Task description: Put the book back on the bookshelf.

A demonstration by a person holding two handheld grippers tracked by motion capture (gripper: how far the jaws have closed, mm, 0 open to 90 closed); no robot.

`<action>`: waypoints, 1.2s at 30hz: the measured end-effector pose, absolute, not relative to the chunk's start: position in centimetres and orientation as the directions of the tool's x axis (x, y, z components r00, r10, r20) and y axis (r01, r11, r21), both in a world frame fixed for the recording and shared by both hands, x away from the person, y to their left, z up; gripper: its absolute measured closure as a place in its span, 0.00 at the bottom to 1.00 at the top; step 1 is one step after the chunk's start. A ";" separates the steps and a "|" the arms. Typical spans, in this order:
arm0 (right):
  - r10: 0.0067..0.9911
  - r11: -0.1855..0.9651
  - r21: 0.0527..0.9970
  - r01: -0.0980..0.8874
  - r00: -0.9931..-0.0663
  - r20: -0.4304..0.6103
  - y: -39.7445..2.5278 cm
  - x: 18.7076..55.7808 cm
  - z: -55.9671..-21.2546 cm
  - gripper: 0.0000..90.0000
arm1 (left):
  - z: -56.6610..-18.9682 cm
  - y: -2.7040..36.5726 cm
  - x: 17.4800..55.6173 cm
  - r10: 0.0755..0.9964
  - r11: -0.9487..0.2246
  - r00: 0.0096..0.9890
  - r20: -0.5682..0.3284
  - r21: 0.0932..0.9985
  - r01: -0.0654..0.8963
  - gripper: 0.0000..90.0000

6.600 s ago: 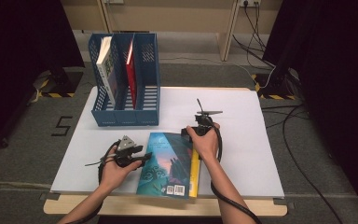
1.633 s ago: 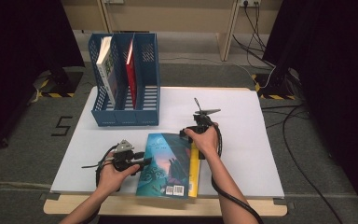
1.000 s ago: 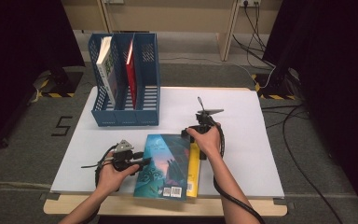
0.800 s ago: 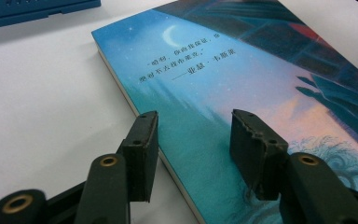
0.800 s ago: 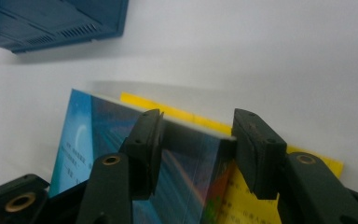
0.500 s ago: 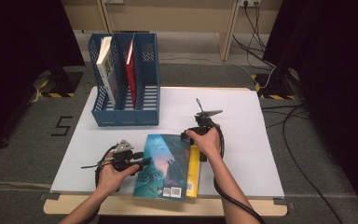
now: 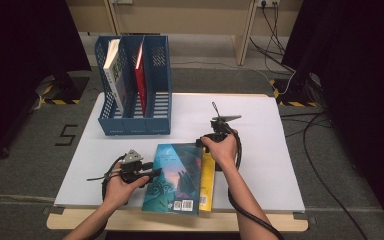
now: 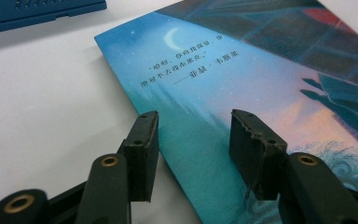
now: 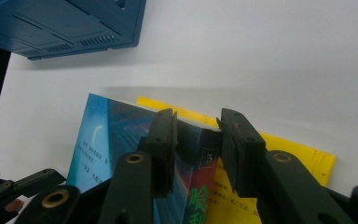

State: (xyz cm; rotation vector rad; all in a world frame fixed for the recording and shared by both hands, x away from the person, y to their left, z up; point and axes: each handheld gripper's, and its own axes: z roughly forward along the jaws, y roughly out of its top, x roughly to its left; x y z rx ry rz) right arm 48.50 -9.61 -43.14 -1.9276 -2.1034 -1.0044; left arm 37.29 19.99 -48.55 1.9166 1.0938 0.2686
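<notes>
A blue book (image 7: 175,175) with a night-sky cover lies on a yellow book (image 7: 207,186) at the table's front middle. My left gripper (image 7: 152,173) is at the blue book's left edge. In the left gripper view it (image 8: 193,149) is open, one jaw over the white table and the other over the blue book's cover (image 8: 242,70). My right gripper (image 7: 203,144) is at the book's far right corner. In the right gripper view its (image 9: 196,144) jaws close on the spine corner of the blue book (image 9: 107,135), with the yellow book (image 9: 284,149) beneath.
A blue three-slot file holder (image 7: 135,125) stands at the back left of the white table (image 7: 260,120). It holds a white-spined book (image 7: 112,70) and a red book (image 7: 139,65). Cables lie on the floor to the right.
The blue book has shifted slightly under the right gripper's hold. Both hands stay almost where they were.
</notes>
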 end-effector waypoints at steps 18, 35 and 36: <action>0.821 -0.050 0.398 0.916 -0.189 0.538 -9.7 48.5 -41.5 0.81 | -48.5 19.9 38.3 0.776 -0.211 0.581 -0.246 0.766 0.607 0.58; 0.833 -0.089 0.407 0.909 -0.156 0.530 -11.4 48.6 -40.4 0.82 | -48.2 18.5 39.9 0.767 -0.208 0.586 -0.262 0.762 0.613 0.59; 0.833 -0.087 0.407 0.909 -0.158 0.530 -11.4 48.6 -40.4 0.82 | -48.1 18.4 39.9 0.762 -0.220 0.595 -0.255 0.762 0.609 0.60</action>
